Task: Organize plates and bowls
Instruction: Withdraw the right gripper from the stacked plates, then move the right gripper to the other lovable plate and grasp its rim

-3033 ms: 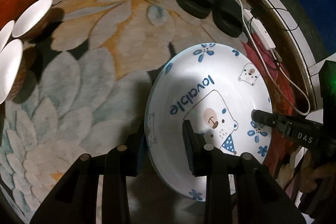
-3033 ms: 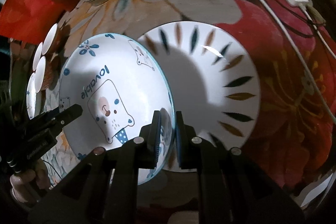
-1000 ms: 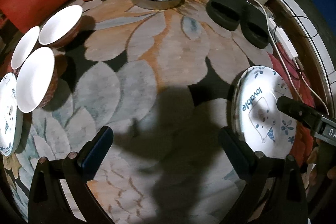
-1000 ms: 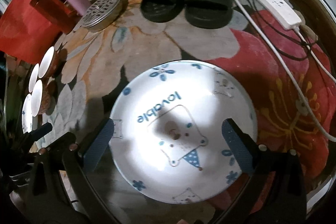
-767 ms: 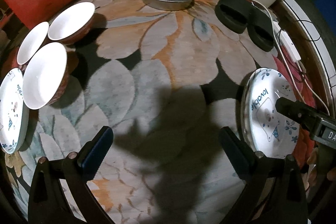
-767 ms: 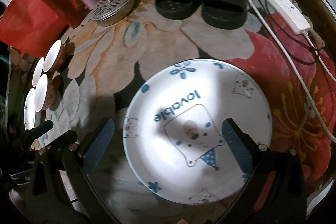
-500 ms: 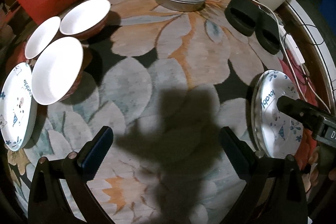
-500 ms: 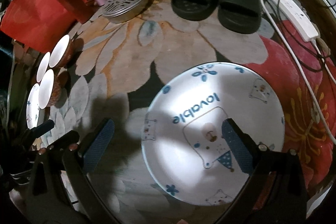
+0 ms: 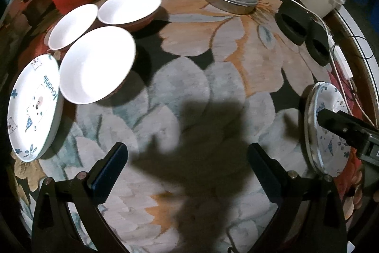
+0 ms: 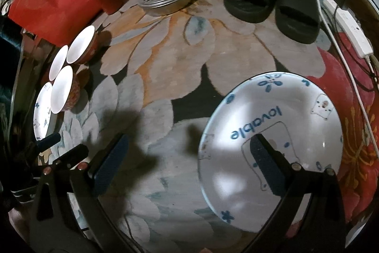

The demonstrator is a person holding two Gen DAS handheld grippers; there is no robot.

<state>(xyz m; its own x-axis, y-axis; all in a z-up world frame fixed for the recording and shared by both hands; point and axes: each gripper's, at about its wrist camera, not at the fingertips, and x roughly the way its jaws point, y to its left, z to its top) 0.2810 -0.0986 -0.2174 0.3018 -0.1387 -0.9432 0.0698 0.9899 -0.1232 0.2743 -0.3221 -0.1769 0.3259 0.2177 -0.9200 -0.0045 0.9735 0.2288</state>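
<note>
- Left wrist view — the left gripper (image 9: 187, 164) is spread wide with nothing between its fingers, only bare flowered carpet (image 9: 213, 77) under the gap
- Up and to the left of its left finger (image 9: 110, 168) lies a bear-print plate (image 9: 33, 106), set flat, its lettering running away from the jaws; it sits at the near end of a cluster of three white bowls (image 9: 97, 65)
- The nearest bowl's rim overlaps that plate's far edge in this view, though whether they touch I cannot tell; the other two bowls lie further out, beyond it
- Off beyond the right finger, at the edge of the view, a second bear plate (image 9: 331, 134) shows nearly edge-on, with the tip of the other tool across it
- Right wrist view — the right gripper (image 10: 189, 165) is also fully apart and holds nothing; its right finger (image 10: 267, 165) hangs in front of the stacked bear plate (image 10: 272, 129), which lies flat just ahead and to the right of the jaws, with another rim faintly visible under it
- From these jaws the bowls (image 10: 71, 68) and the loose plate (image 10: 42, 110) lie well off to the far left, past the left tool's tips (image 10: 61, 146)
- My judgement: the loose plate is the likely next pick, and the left hand is plainly the nearer — the move turns on swinging left and catching the plate's near rim, clear of the bowl crowding its far side
</note>
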